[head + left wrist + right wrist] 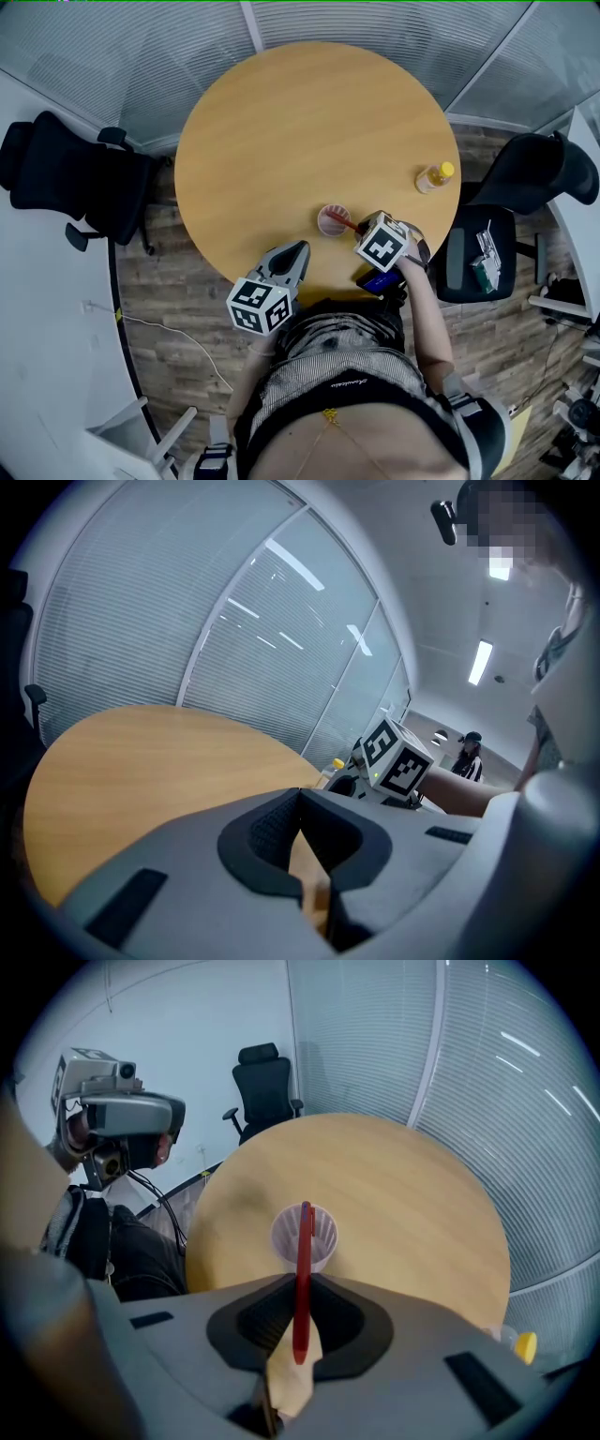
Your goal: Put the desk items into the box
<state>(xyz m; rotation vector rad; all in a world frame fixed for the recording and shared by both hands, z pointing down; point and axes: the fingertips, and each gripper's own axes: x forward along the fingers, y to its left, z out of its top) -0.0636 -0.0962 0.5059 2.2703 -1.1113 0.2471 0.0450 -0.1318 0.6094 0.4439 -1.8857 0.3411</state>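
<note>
Jaws first, from the right gripper view: those of the right gripper (300, 1283) stand narrow, clamped on a red pen (304, 1251) that runs lengthwise between the pads. Its far end appears lined up over the mouth of the ribbed white pen cup (323, 1234) on the round tabletop (403, 1204). We see no box as such, so we take the cup for the receptacle. To do this well, we should bring the pen's far end inside the rim before loosening anything. We should hold the pen steep rather than slanted, and part the jaws only a little, so it slides down instead of tipping what looks like a light cup.

From the left gripper view, the left gripper (300, 799) has its jaws drawn together at the tips with nothing between them; only bare wood shows through the gap behind. We could use it to steady the cup if it rocks.

From the head view, the cup stands toward the tabletop's near edge, just beside the right gripper, with the pen reaching to its rim. A yellow-capped bottle (434, 176) stands well apart to the right, and we judge it a likely next item.
</note>
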